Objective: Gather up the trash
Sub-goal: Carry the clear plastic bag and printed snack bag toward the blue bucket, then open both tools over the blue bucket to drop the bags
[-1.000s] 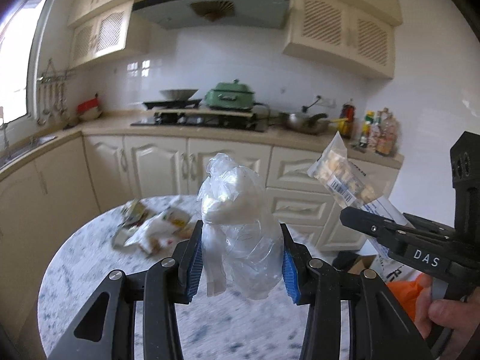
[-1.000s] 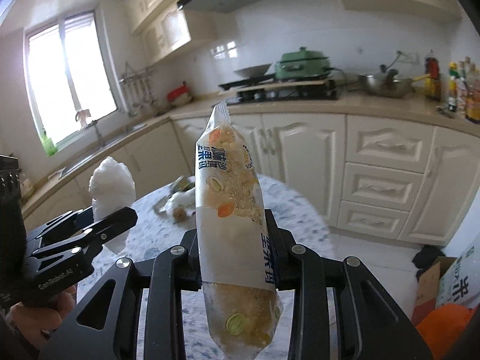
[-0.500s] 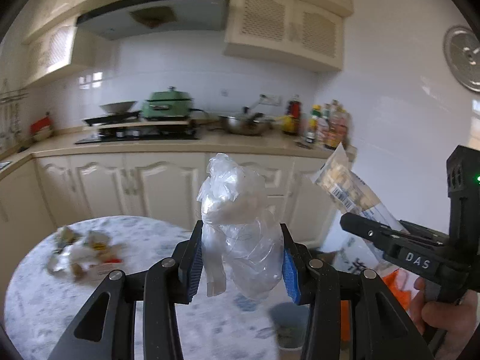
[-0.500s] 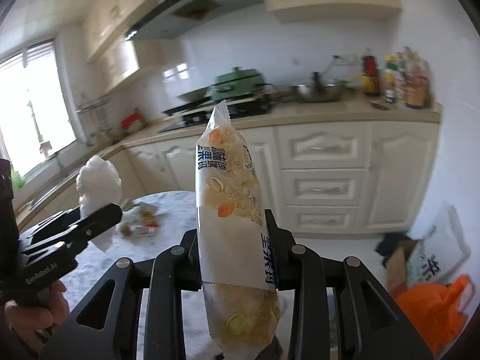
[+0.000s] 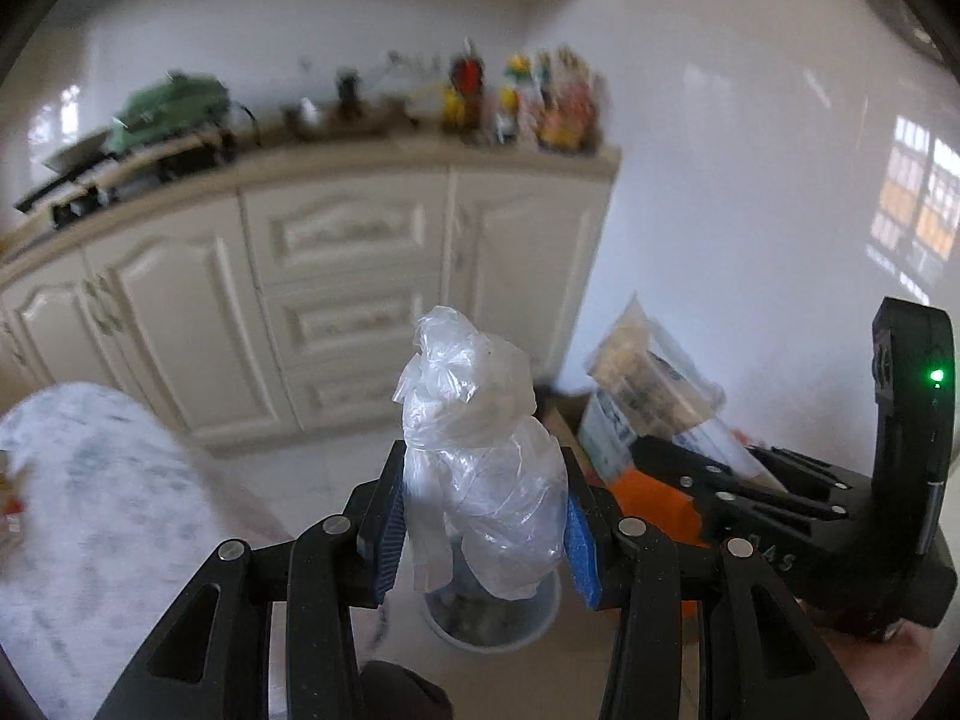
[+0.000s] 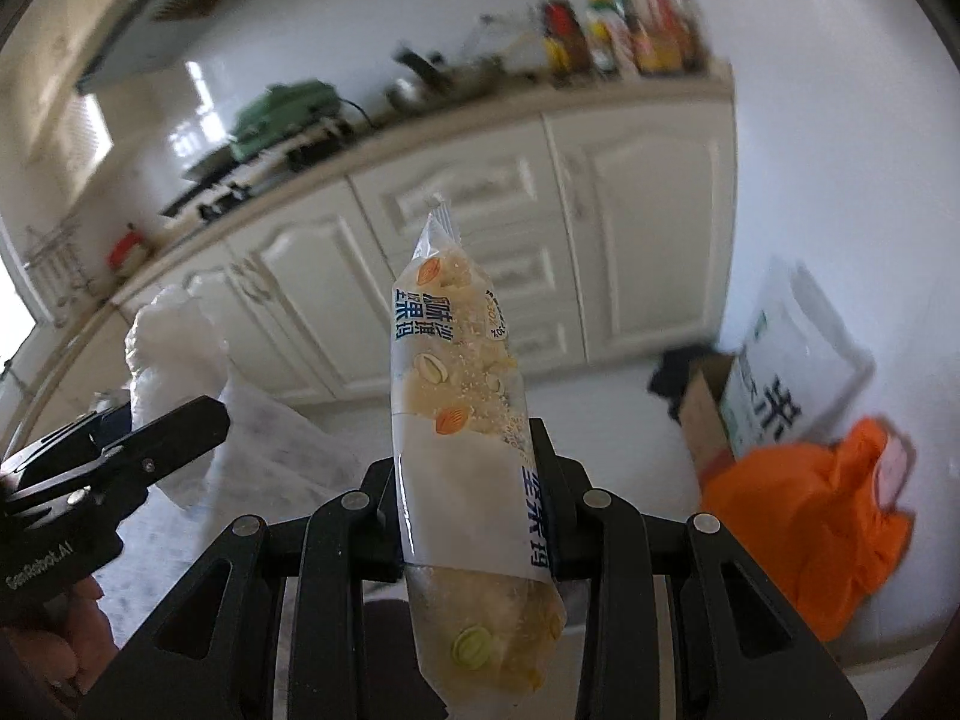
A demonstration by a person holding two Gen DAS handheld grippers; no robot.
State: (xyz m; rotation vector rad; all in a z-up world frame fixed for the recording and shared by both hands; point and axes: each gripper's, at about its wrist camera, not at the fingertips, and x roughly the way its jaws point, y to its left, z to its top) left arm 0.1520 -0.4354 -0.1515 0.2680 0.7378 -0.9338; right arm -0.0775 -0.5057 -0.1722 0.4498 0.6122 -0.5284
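Both claws tilt downward over the floor. The left claw (image 5: 480, 516) clamps a crumpled clear plastic bag (image 5: 480, 450) above a round bin (image 5: 489, 624); the right claw (image 6: 474, 516) clamps a snack packet (image 6: 465, 420) upright. Behind: cream cabinets (image 5: 336, 300), marble counter (image 5: 78, 510), orange bag (image 6: 804, 516).

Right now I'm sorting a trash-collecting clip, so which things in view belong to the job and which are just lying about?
Job:
- crumpled clear plastic bag, gripped in left gripper
- nut snack wrapper, gripped in right gripper
- small bin on the floor below

Lying about:
- green pot on the counter
- sauce bottles
- orange bag
- cardboard box
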